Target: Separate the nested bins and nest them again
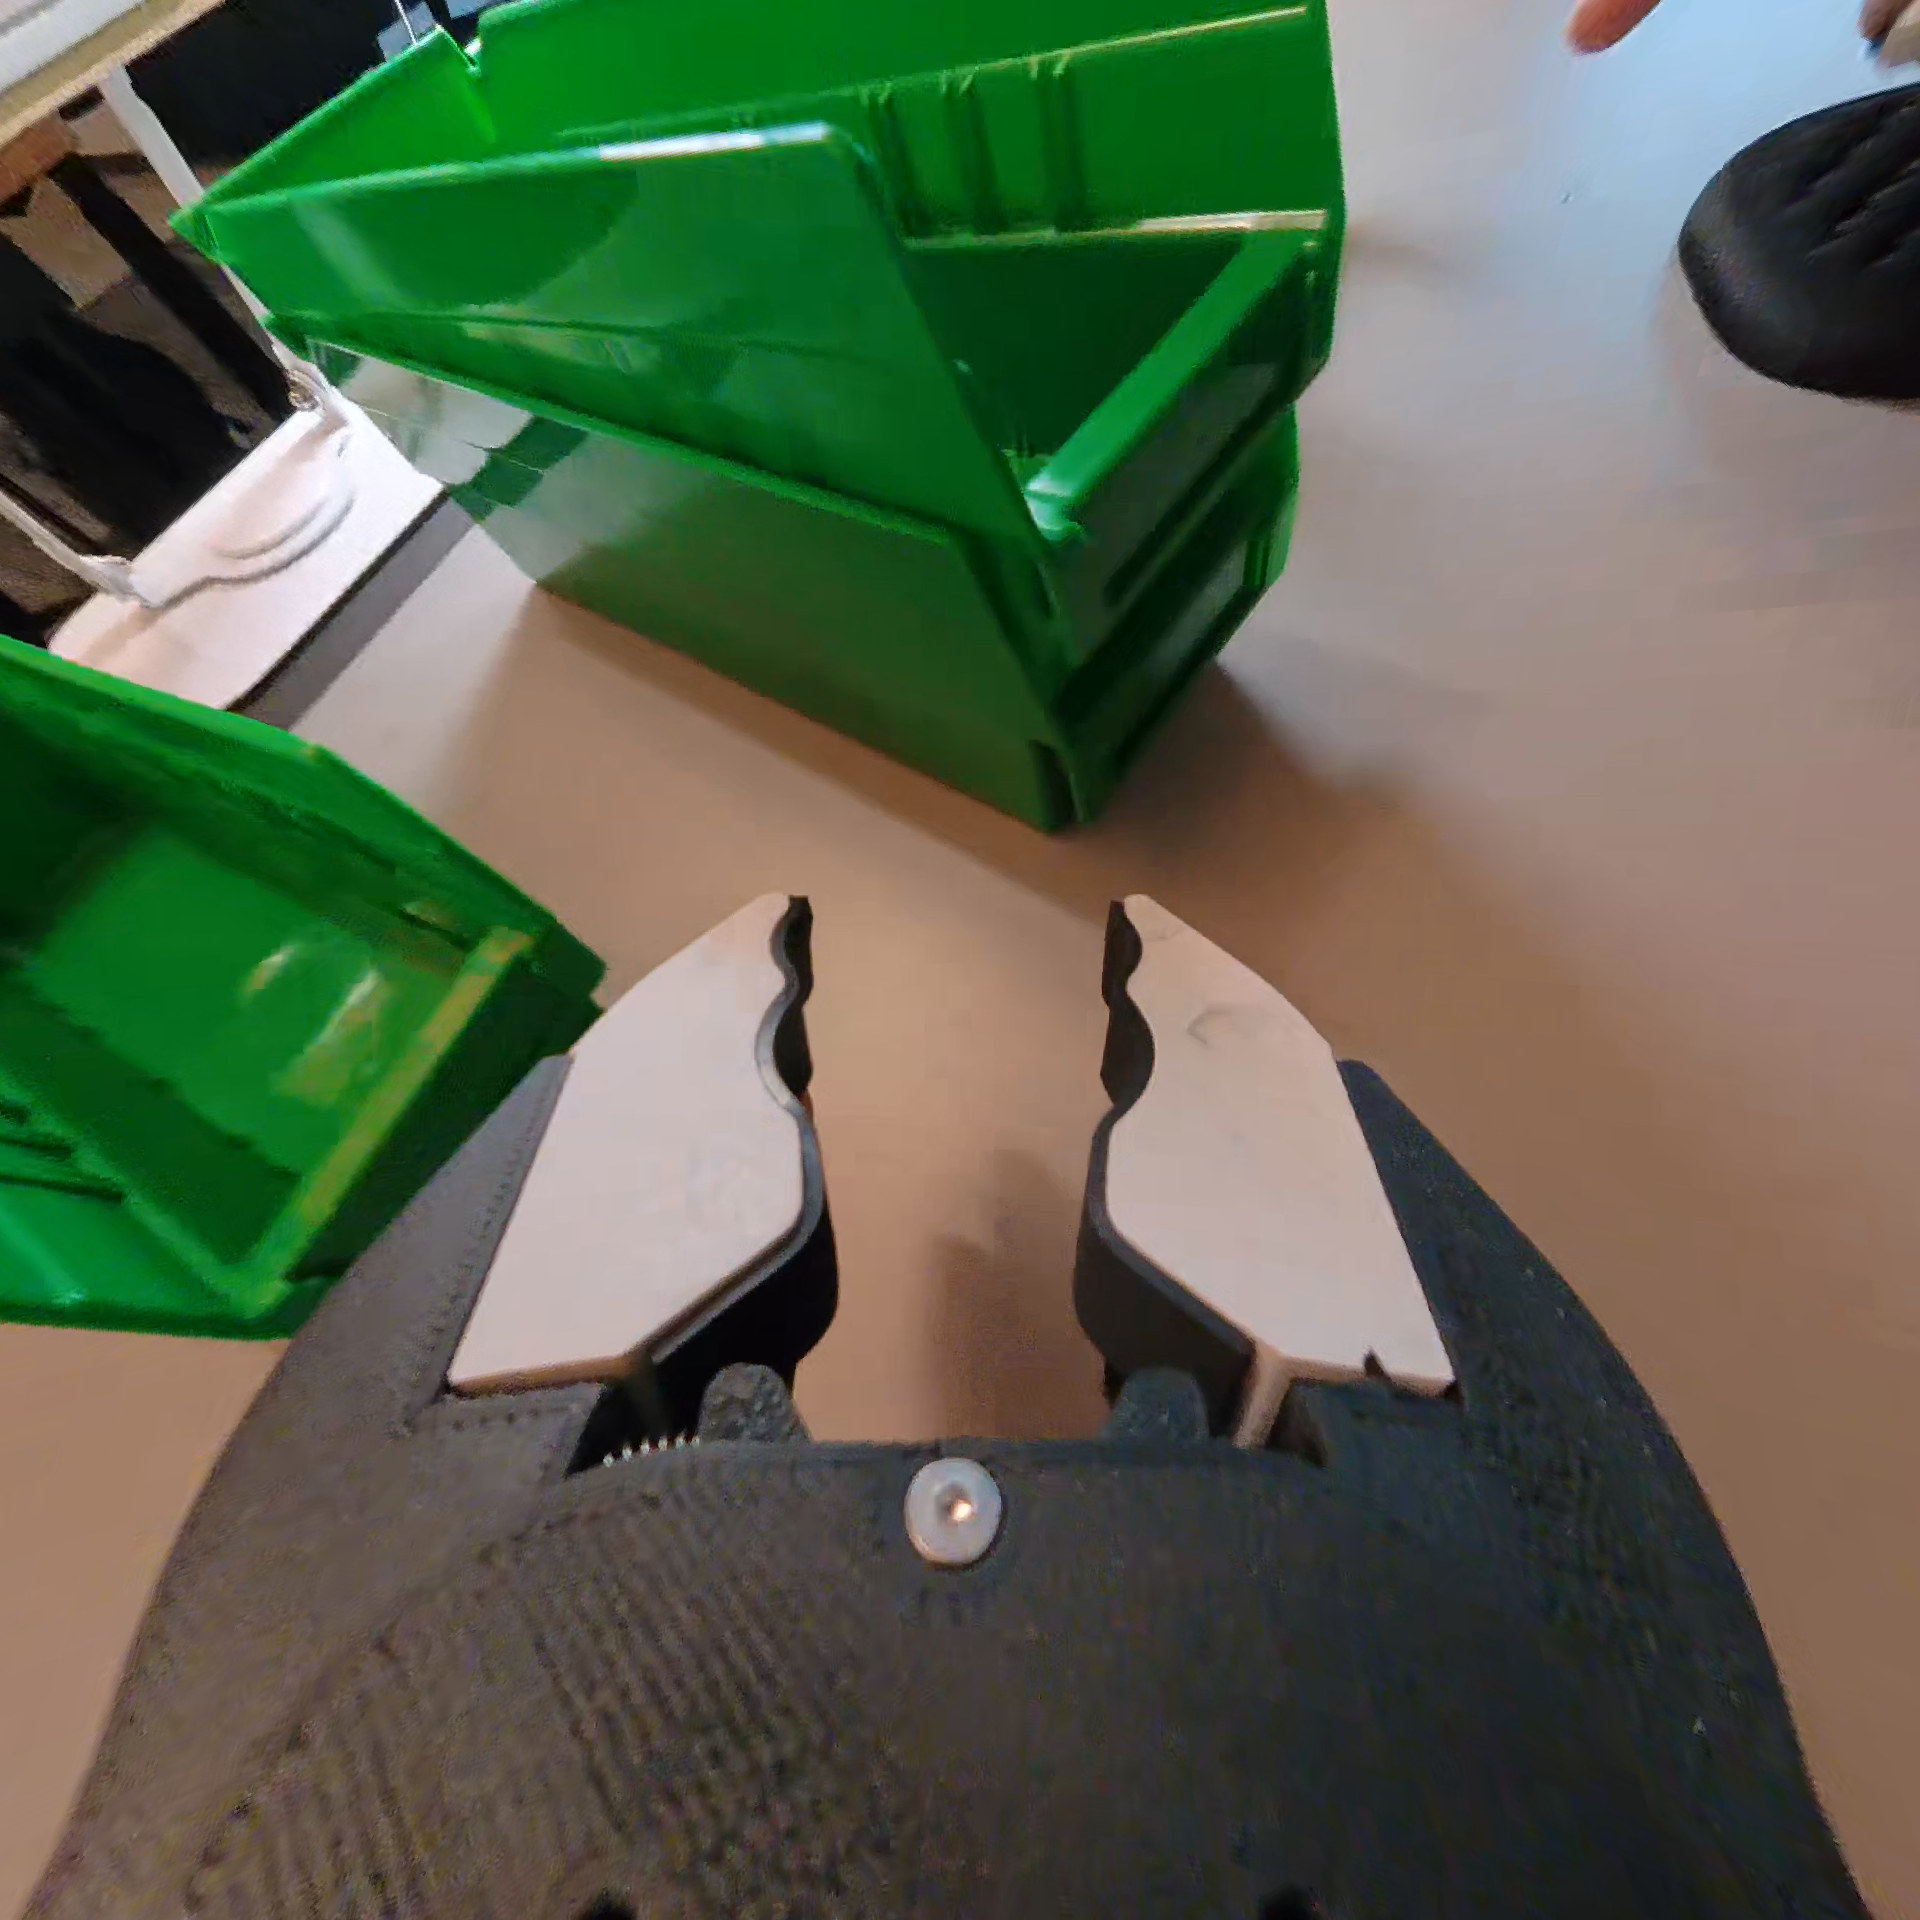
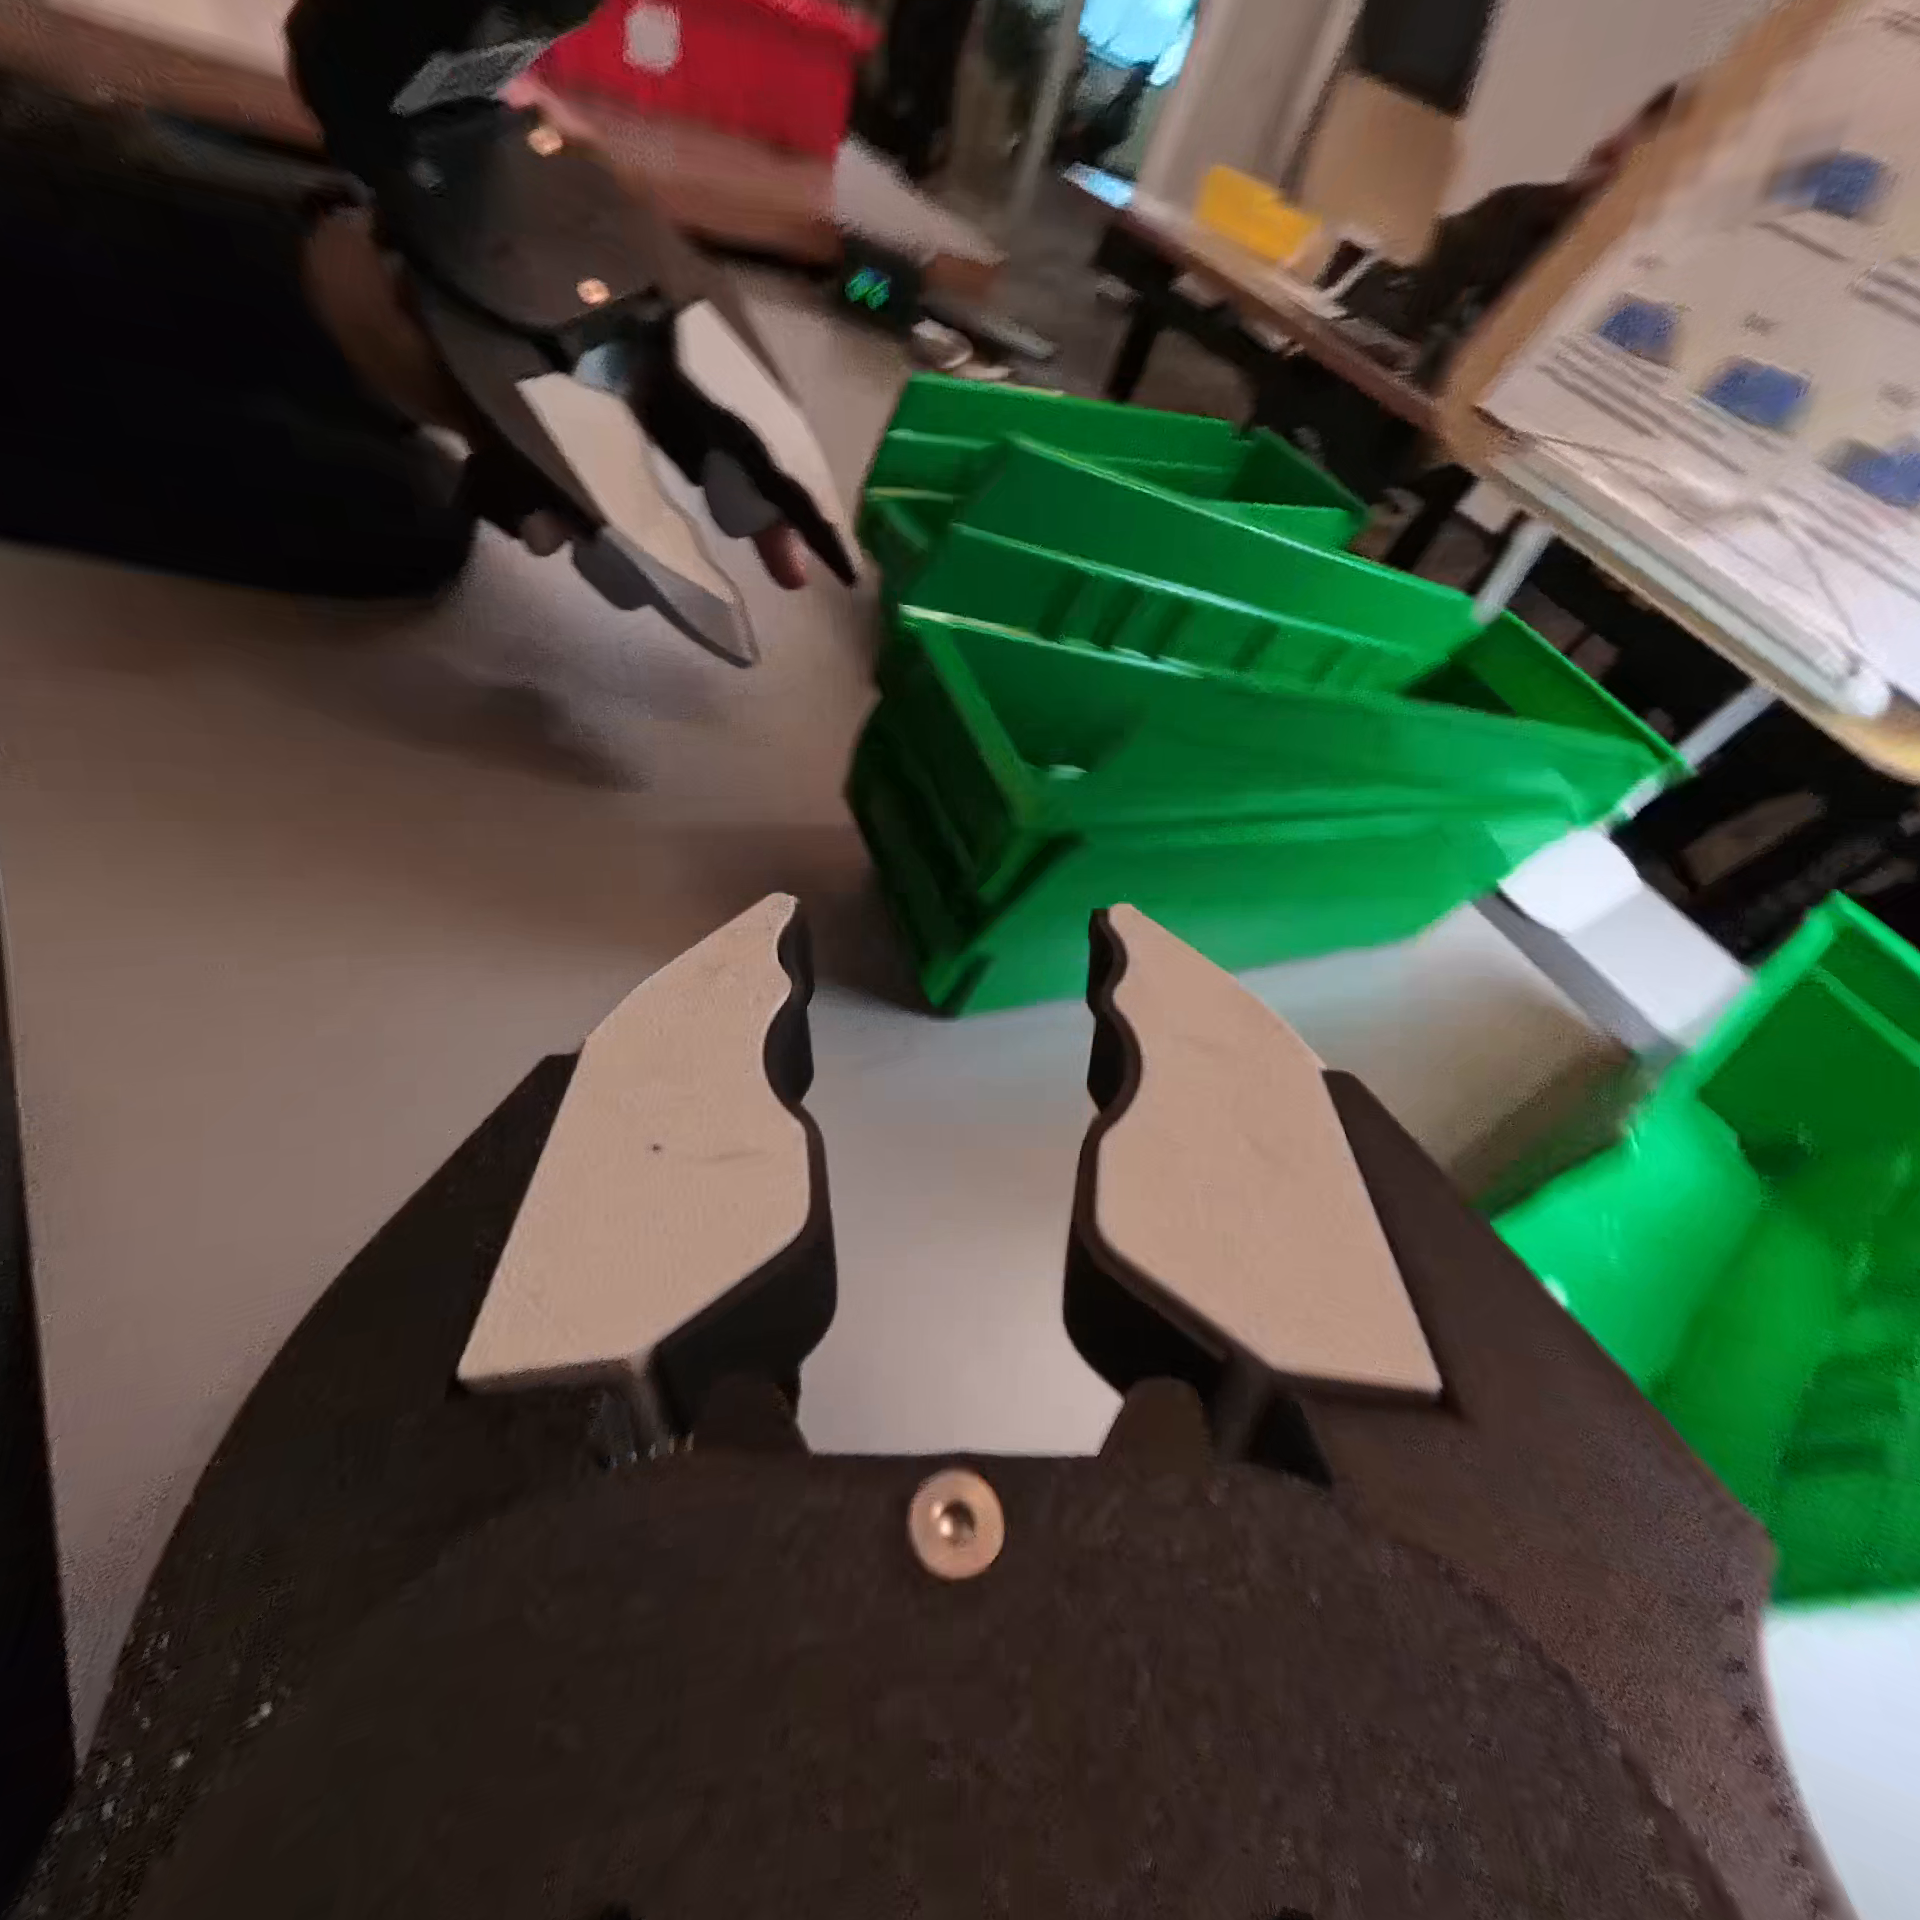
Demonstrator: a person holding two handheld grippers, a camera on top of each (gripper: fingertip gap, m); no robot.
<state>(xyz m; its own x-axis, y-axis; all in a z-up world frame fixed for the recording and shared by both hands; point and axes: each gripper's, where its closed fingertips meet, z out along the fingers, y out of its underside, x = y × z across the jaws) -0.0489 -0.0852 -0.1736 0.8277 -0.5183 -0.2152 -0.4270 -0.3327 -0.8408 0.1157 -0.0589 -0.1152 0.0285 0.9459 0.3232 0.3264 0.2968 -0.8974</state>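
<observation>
A stack of nested green bins stands on the beige surface ahead; its top bin sits tilted inside the others. A separate green bin lies at the left, close to my left gripper's left finger. My left gripper is open and empty, short of the stack. In the right wrist view the stack is ahead and the separate bin is at the right. My right gripper is open and empty near the stack's corner. The left gripper shows open at the upper left, held above the surface.
A white table foot stands behind the stack to the left. A rounded black object lies at the far right. A table with papers overhangs the bins. A red object is in the background. The left gripper's tips are roughly 20 cm from the right gripper's. My right gripper's tips are some 20 cm from the rounded black object.
</observation>
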